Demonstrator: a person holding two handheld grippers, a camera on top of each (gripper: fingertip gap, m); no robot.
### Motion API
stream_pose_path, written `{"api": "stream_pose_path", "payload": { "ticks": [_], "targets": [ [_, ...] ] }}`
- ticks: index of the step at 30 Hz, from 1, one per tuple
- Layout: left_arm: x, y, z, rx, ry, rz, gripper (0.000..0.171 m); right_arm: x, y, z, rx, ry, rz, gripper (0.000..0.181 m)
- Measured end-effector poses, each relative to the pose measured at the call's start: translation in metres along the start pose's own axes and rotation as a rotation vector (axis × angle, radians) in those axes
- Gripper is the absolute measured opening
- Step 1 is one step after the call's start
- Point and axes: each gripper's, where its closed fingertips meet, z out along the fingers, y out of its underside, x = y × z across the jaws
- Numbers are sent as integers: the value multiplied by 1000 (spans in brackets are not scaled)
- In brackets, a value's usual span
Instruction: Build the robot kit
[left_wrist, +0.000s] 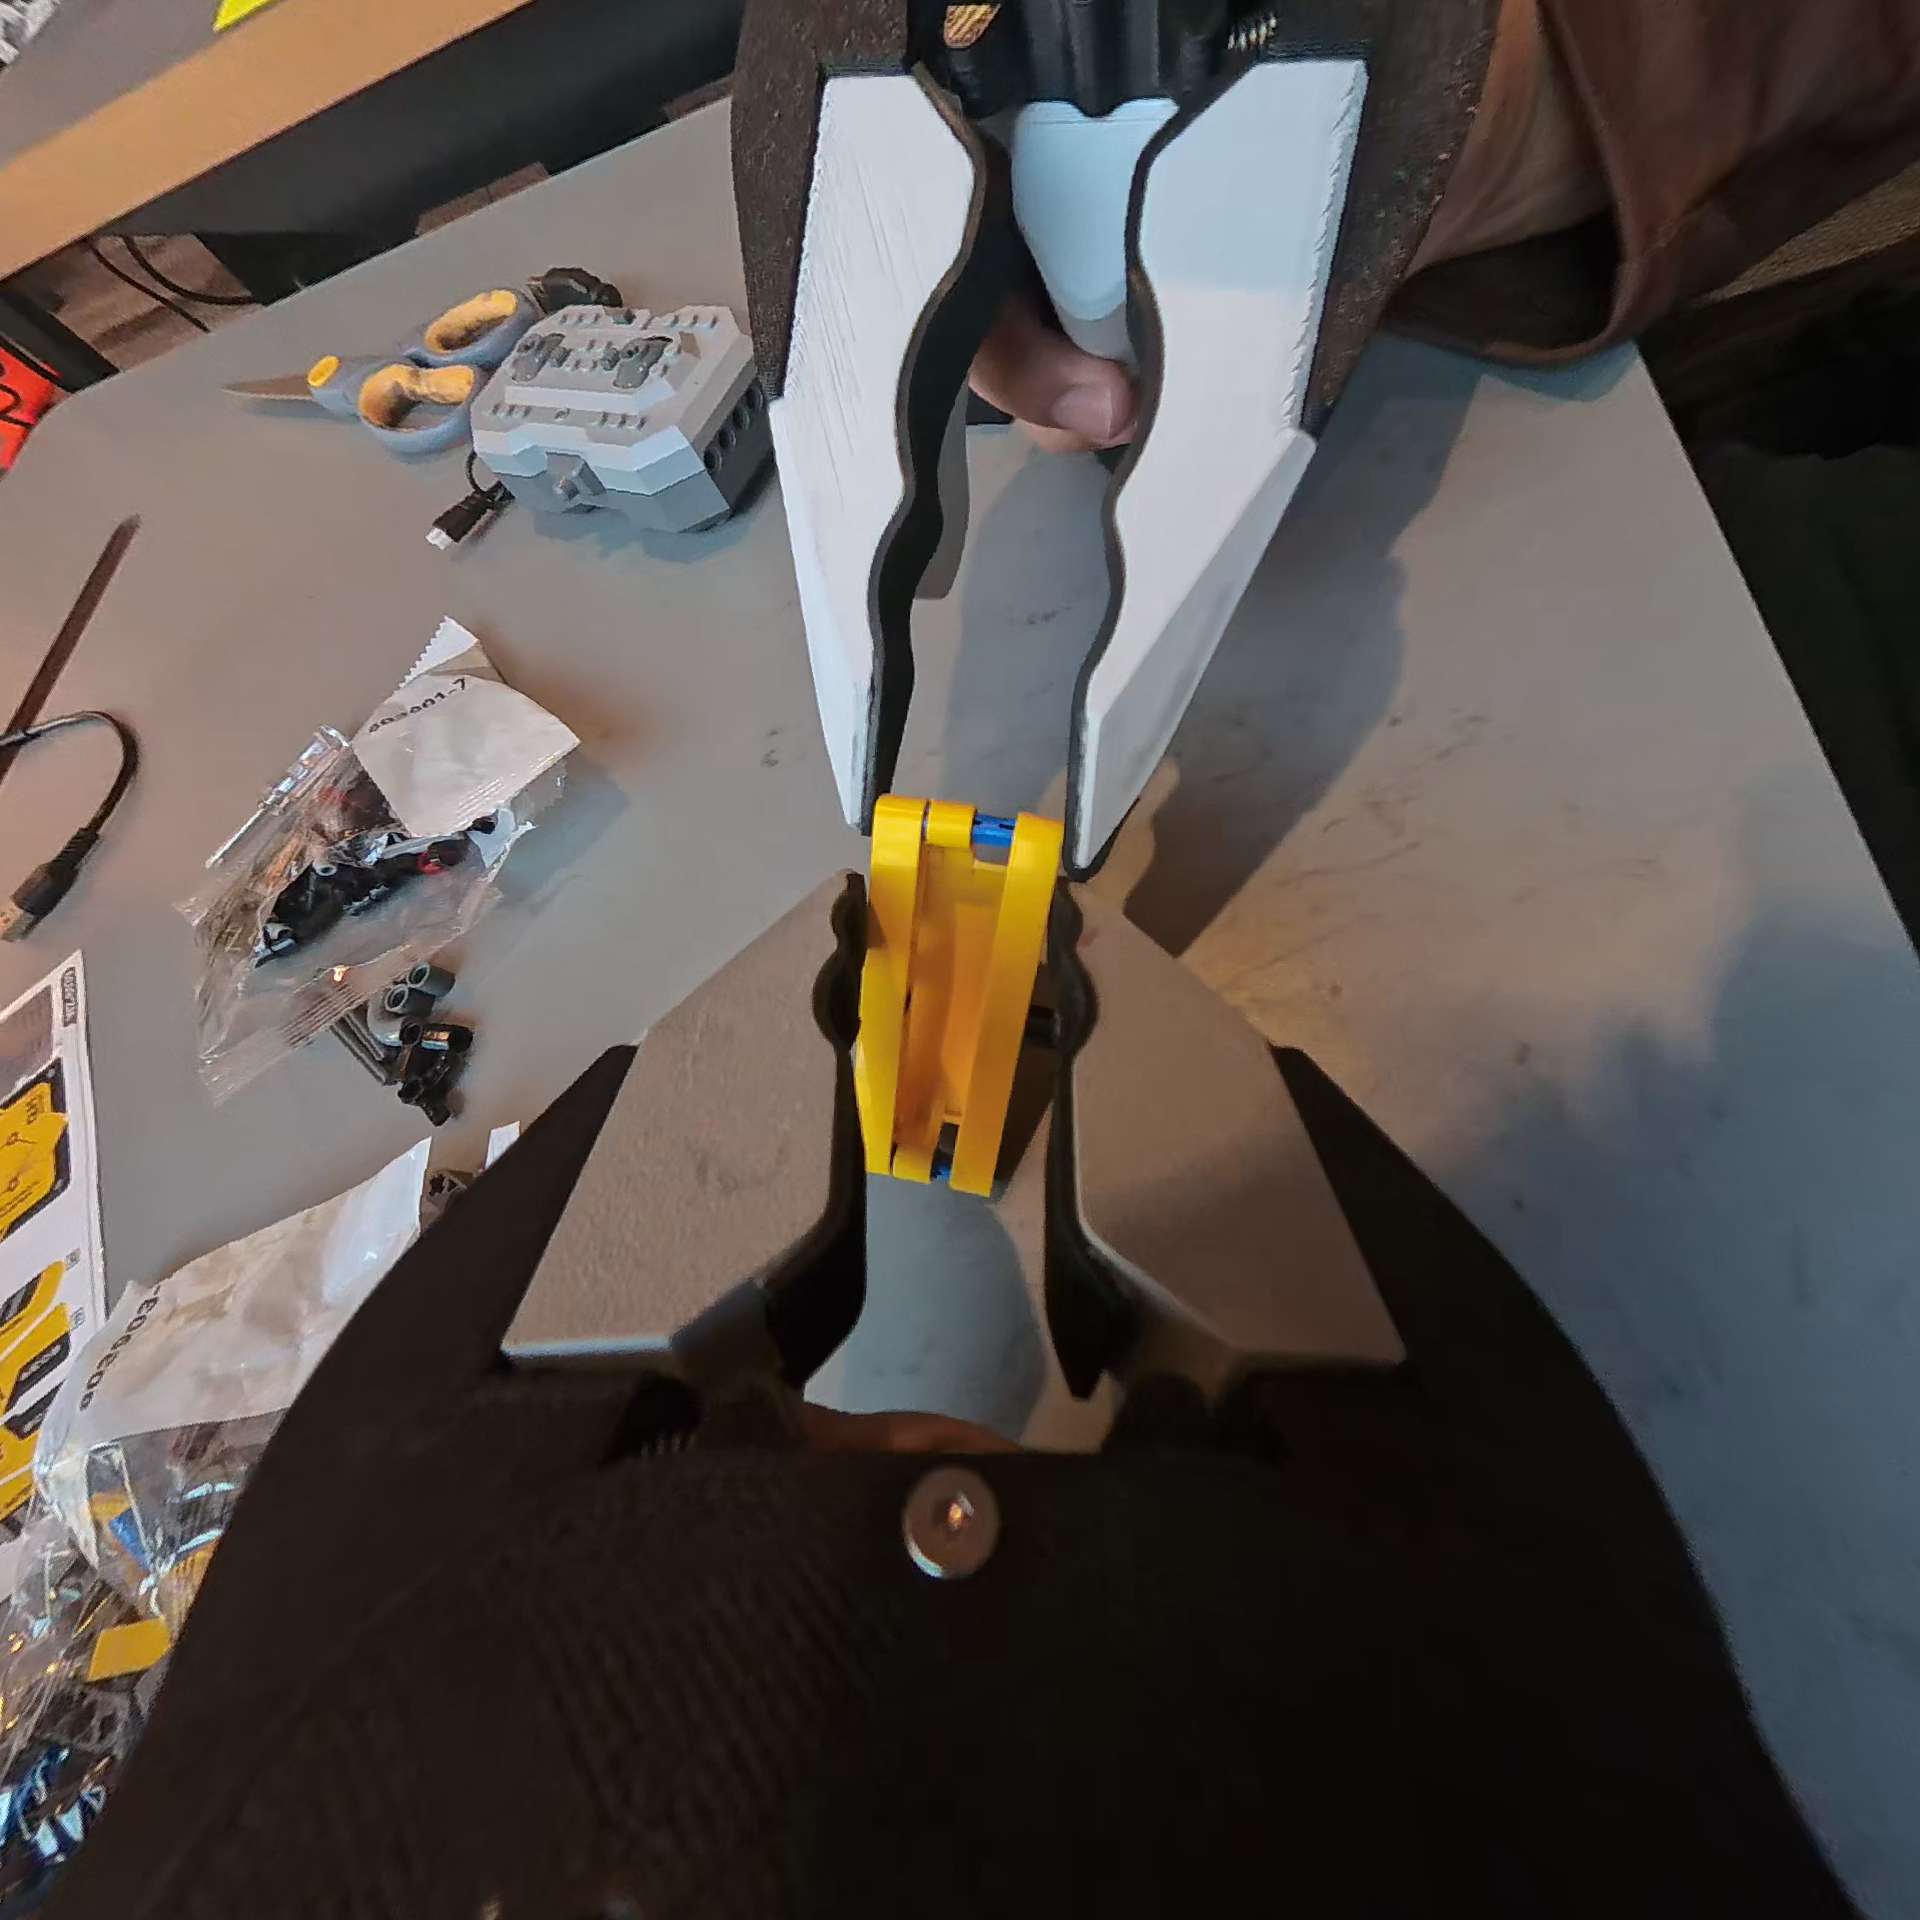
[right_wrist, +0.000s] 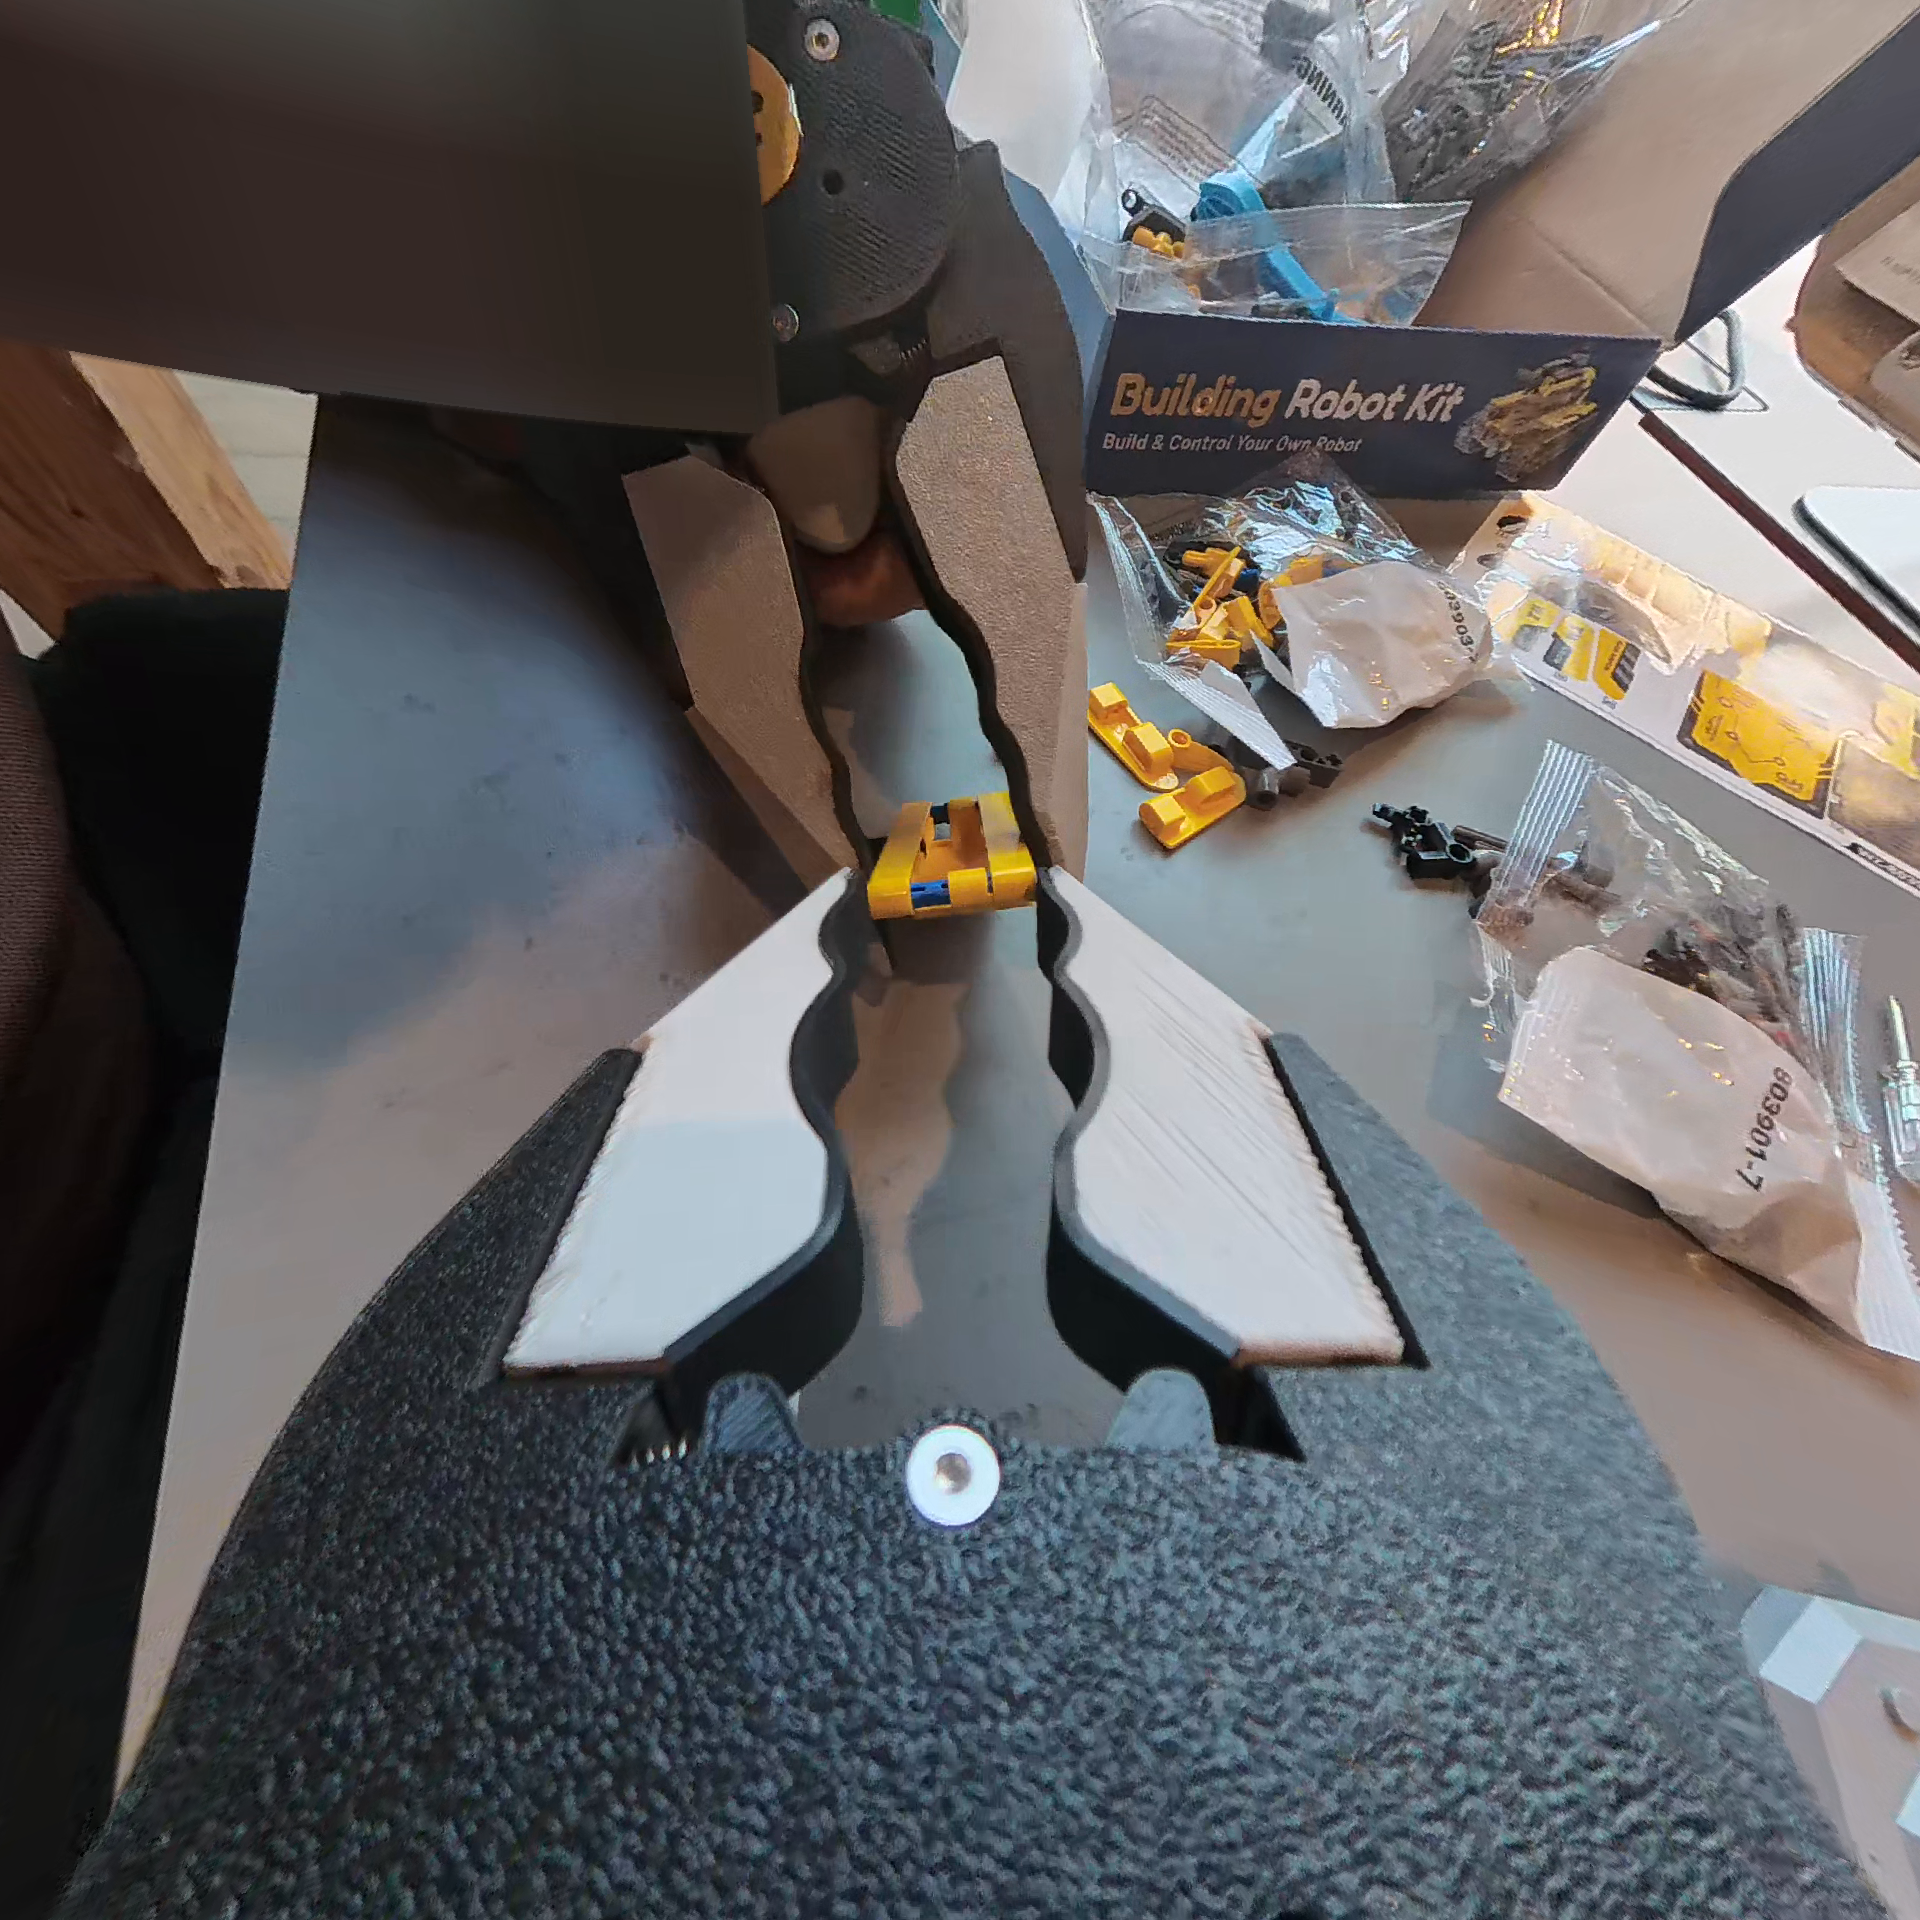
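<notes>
A yellow brick assembly (left_wrist: 956, 997) with blue pins hangs in the air between both grippers, above the grey table (left_wrist: 1507, 883). My left gripper (left_wrist: 956, 935), with grey fingers, is shut on the assembly's sides. The right gripper (left_wrist: 971, 844), with white fingers, reaches in from the far side and its tips clamp the assembly's far end. In the right wrist view the right gripper (right_wrist: 951, 896) pinches the near end of the assembly (right_wrist: 951, 862), and the left gripper (right_wrist: 956, 831) holds it from the opposite side. A person's finger shows behind each gripper.
Scissors (left_wrist: 416, 374), a grey brick-built box (left_wrist: 613, 416), bags of small black parts (left_wrist: 353, 852) and a cable (left_wrist: 62, 831) lie to the left. A dark kit box (right_wrist: 1351, 405), more bags (right_wrist: 1662, 1091) and loose yellow parts (right_wrist: 1153, 769) lie to the right. Left and right tips are no more than a few centimetres apart.
</notes>
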Motion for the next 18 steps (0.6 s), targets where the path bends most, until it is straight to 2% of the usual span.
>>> {"api": "stream_pose_path", "payload": {
  "ticks": [7,10,18],
  "targets": [
    [-11,1,-2,7,-65,-1,32,6,-5,-5,45,32,1,30],
    [-29,-5,-9,69,-124,-99,32,13,-9,-10,80,74,6,30],
    [-46,-15,-23,233,-41,-407,32,21,-13,-16,125,98,43,30]
  ]
}}
